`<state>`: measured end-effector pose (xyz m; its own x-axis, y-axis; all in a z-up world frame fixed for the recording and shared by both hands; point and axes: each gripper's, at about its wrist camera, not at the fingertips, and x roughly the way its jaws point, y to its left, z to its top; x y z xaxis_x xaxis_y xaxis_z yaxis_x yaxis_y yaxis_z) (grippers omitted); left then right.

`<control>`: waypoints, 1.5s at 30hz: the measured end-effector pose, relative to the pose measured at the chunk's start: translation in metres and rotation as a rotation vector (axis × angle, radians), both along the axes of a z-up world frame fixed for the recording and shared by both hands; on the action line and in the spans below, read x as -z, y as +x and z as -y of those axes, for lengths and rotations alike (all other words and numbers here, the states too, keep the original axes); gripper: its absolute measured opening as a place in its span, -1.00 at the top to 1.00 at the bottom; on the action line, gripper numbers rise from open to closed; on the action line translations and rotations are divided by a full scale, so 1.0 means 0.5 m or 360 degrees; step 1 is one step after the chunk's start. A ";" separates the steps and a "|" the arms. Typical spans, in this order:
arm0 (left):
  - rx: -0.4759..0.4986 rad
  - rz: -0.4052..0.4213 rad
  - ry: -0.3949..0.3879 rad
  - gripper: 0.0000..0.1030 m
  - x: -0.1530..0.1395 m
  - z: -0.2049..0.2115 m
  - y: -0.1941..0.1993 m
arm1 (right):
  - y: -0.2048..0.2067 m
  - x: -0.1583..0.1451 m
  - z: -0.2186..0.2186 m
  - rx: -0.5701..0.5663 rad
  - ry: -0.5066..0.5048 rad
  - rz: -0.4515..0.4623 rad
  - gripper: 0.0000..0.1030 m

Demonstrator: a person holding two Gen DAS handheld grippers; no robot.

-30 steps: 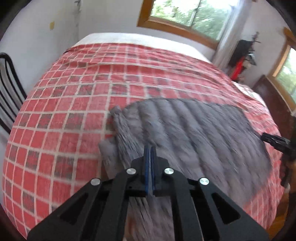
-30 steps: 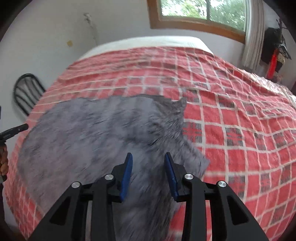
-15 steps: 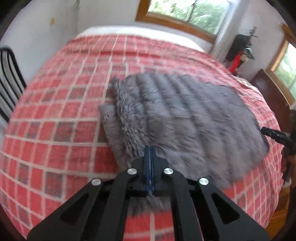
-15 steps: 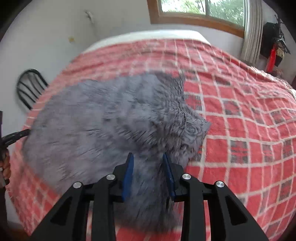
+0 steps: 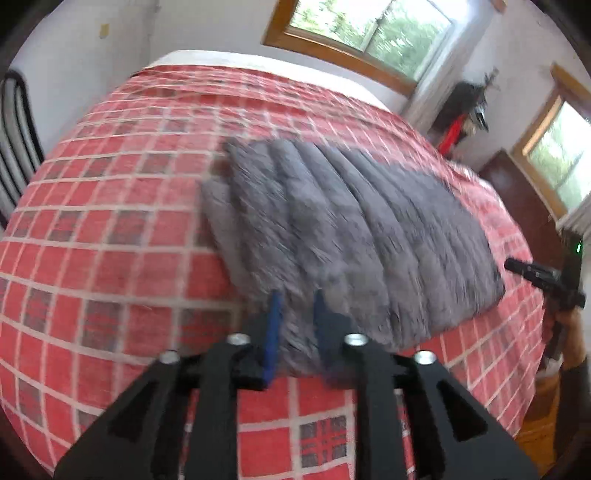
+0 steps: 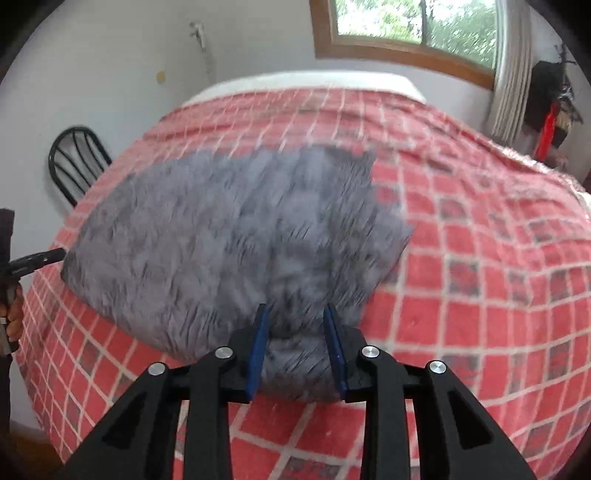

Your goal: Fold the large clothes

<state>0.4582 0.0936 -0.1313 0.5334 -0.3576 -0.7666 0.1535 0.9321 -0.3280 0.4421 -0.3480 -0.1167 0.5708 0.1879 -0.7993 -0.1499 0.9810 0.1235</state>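
Note:
A fluffy grey garment point(image 5: 351, 236) lies folded on the red checked bedspread point(image 5: 110, 236). My left gripper point(image 5: 297, 317) is open, its blue pads on either side of the garment's near left edge. In the right wrist view the same grey garment point(image 6: 229, 236) fills the middle of the bed. My right gripper point(image 6: 297, 328) is open, and the garment's near right edge bulges between its pads. Each gripper shows at the edge of the other's view: the right gripper point(image 5: 543, 277) and the left gripper point(image 6: 33, 260).
A black metal chair point(image 6: 74, 162) stands at the bed's left side. Windows point(image 5: 369, 33) are in the far wall. A dark wooden cabinet point(image 5: 524, 206) and hanging black and red items point(image 6: 550, 107) are at the right.
My left gripper has gone from shut to open. Both grippers have drawn back toward the near edge of the bed. The garment now lies shorter, folded, farther from the cameras.

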 end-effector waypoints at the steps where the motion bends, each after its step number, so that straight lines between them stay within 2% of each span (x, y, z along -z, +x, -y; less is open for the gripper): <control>1: -0.0012 -0.0018 -0.0010 0.27 0.002 -0.009 0.005 | 0.010 0.009 0.004 0.0009 0.0009 -0.0010 0.40; 6: 0.0007 -0.0166 0.0000 -0.02 0.068 -0.015 0.054 | 0.042 0.106 -0.007 -0.0039 -0.0064 -0.0141 0.39; 8: 0.0014 -0.0169 -0.0018 -0.12 0.073 -0.019 0.060 | 0.045 0.086 -0.007 -0.0047 -0.0073 -0.0146 0.39; 9: 0.0008 -0.0154 -0.0028 -0.17 0.068 -0.025 0.070 | 0.047 0.061 -0.003 -0.0046 -0.0041 -0.0104 0.39; 11: 0.0002 -0.0110 -0.0063 -0.48 0.051 -0.039 0.094 | 0.060 0.021 0.002 -0.0024 -0.0023 -0.0037 0.39; 14: 0.0009 -0.0124 -0.0096 -0.50 0.055 -0.046 0.136 | 0.082 0.012 -0.005 -0.0016 -0.0040 -0.0040 0.39; 20: 0.0044 -0.0190 -0.0187 -0.50 0.079 -0.040 0.174 | 0.121 0.089 -0.010 -0.0053 -0.0095 -0.0203 0.39; 23: 0.0061 -0.0211 -0.0172 -0.50 0.092 -0.028 0.196 | 0.112 0.094 -0.019 -0.0072 -0.0124 -0.0203 0.39; 32: 0.0080 -0.0280 -0.0357 -0.49 0.127 -0.030 0.226 | 0.116 0.104 -0.005 -0.0093 -0.0058 -0.0182 0.39; 36: 0.0068 -0.0289 -0.0371 -0.50 0.131 -0.033 0.227 | 0.113 0.103 -0.006 -0.0095 -0.0061 -0.0182 0.39; 37: 0.0066 -0.0290 -0.0359 -0.49 0.130 -0.030 0.226 | 0.113 0.103 -0.006 -0.0094 -0.0059 -0.0182 0.39; 41: 0.0082 -0.0316 -0.0382 0.43 0.111 -0.018 0.221 | 0.111 0.102 -0.009 -0.0086 -0.0069 -0.0176 0.39; 43: 0.0087 -0.0291 -0.0335 0.62 0.092 -0.010 0.217 | 0.112 0.103 -0.010 -0.0081 -0.0073 -0.0176 0.39; 45: 0.0088 -0.0280 -0.0301 0.70 0.079 -0.004 0.215 | 0.111 0.102 -0.010 -0.0078 -0.0080 -0.0174 0.39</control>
